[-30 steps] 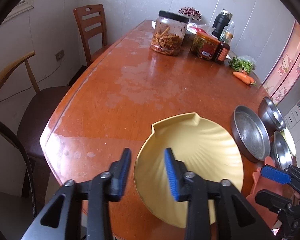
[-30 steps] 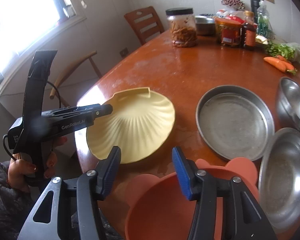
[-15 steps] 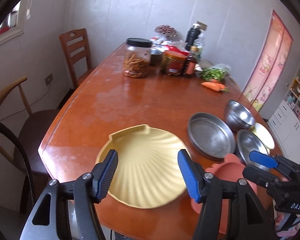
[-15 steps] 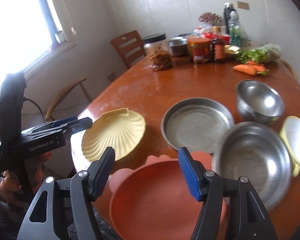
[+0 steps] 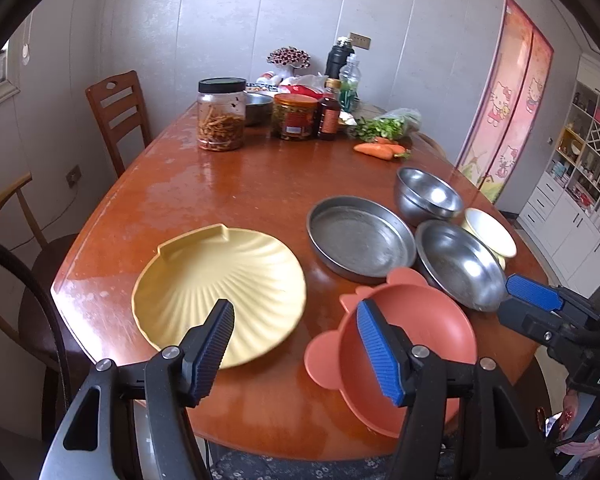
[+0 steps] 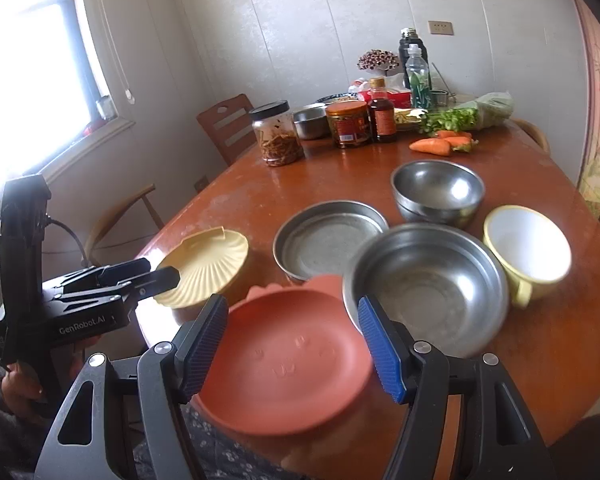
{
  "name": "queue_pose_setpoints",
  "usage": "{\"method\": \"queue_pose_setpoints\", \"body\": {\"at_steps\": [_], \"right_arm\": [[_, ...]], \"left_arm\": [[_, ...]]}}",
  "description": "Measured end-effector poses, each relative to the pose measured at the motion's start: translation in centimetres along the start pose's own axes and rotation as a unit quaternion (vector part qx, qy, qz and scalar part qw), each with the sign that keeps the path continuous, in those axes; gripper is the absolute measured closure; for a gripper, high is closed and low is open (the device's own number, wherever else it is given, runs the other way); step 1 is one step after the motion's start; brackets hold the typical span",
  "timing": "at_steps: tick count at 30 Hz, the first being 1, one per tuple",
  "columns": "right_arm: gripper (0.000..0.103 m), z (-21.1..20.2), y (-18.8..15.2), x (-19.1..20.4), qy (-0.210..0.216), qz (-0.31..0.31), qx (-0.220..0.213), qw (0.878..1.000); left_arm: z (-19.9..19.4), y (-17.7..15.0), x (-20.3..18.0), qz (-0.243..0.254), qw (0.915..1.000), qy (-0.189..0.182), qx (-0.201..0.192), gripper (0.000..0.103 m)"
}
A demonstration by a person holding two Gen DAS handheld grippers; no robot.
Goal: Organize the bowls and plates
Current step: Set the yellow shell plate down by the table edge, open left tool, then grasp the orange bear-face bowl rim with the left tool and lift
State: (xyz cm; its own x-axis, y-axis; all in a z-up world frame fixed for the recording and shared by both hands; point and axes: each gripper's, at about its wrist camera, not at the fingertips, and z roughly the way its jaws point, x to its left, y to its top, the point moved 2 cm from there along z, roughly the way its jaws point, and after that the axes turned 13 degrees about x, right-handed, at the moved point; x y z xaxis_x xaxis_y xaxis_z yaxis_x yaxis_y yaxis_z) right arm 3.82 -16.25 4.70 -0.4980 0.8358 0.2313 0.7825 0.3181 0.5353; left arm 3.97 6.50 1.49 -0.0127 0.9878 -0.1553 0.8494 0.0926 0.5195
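Both claws hang spread and empty above the near edge of the desk (image 5: 228, 184). The left claw (image 5: 296, 344) has lately been widening and now shows little further change, nothing between its jaws; below it lies the yellow shell plate (image 5: 220, 292). The right claw (image 6: 294, 344) has likewise been widening, with the orange bowl (image 6: 284, 364) under it, untouched.

That orange bowl overhangs the desk's near edge, so a clumsy nudge could tip it off. Beyond, the flat steel pan (image 6: 324, 240), the wide steel bowl (image 6: 424, 284), the deep steel bowl (image 6: 436, 192) and the yellow cup (image 6: 528, 244) crowd together; reaching for one may knock a neighbour, and smooth steel rims could slip from the pads.
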Motion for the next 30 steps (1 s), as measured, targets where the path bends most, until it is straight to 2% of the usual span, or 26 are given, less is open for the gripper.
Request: {"method": "queue_pose_setpoints", "body": {"at_steps": [11,16,23,30], "right_arm": [[0.034,-0.2,-3.7,-1.4,-0.01,0.018,0.029,0.999],[0.034,0.6,-4.2,-1.7,-0.006,0.023,0.044,0.999],[0.034,1.7,-4.4,-2.2,-0.015,0.019,0.043,0.999],[0.047,3.1,-4.3,-2.6,-0.017,0.019,0.048,0.998]], "left_arm": [[0.5,-1.7,-1.6,0.01,0.9998,-0.002,0.016,0.034],[1.7,-2.5,-2.2,0.018,0.9991,-0.01,0.038,0.034],[3.4,-3.0,-2.5,0.016,0.9981,-0.011,0.059,0.034],[4.9,-3.1,-2.4,0.006,0.997,-0.009,0.077,0.034]]}}
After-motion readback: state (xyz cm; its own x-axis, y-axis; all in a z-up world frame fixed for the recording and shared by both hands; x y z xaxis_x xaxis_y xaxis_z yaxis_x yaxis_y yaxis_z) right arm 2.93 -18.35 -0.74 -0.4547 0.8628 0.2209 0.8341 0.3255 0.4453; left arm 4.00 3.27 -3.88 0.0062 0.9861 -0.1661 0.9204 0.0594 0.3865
